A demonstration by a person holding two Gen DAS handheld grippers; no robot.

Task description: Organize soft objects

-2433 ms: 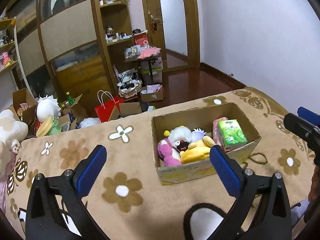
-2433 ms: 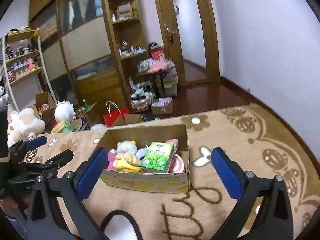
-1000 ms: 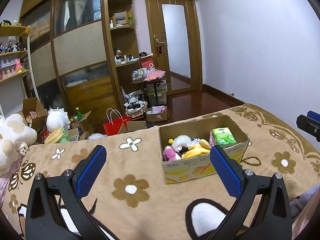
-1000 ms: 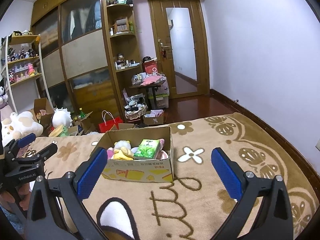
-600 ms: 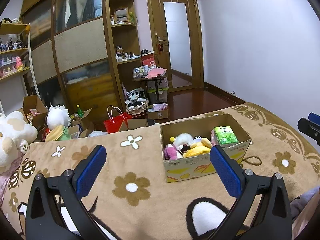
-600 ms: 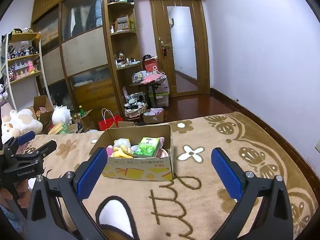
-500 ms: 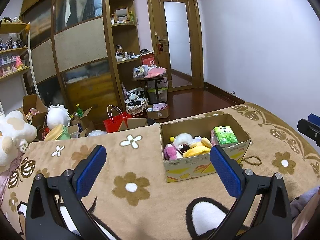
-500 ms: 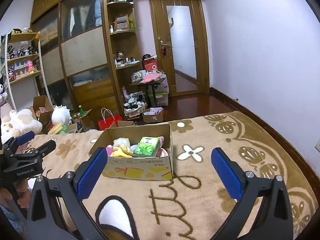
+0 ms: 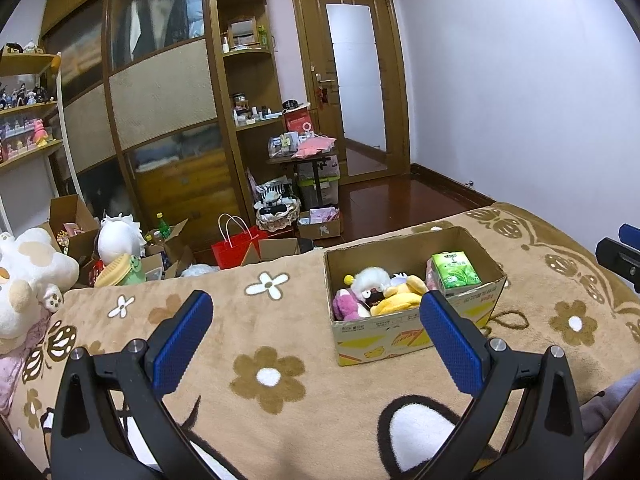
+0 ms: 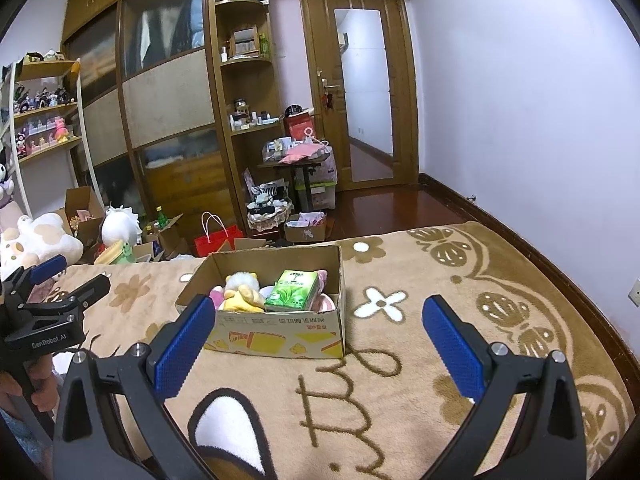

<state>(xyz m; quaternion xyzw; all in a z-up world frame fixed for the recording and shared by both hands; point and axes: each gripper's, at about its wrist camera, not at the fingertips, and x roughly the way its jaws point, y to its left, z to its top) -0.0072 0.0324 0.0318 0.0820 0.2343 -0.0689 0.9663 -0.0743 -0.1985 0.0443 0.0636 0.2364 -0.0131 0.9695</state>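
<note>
Ahead, my left gripper (image 9: 316,338) and right gripper (image 10: 320,342) both hang spread wide and empty above the flowered blanket (image 9: 256,336), nothing blocking the cardboard box (image 9: 384,330). It holds a yellow plush (image 9: 394,298) and green tissue pack (image 10: 294,290). Only the right view shows my hand (image 10: 22,386); a red bag (image 9: 232,246) sits beyond. Deeper contents are hidden.

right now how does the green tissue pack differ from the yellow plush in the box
The green tissue pack is a flat-sided rectangular packet with printing; the yellow plush is a rounded, slumped shape. In the left wrist view the pack sits at the right end of the cardboard box, propped above the rim, while the plush lies lower, mid-box, against a white plush. Both are inside the box, and neither is gripped.
</note>
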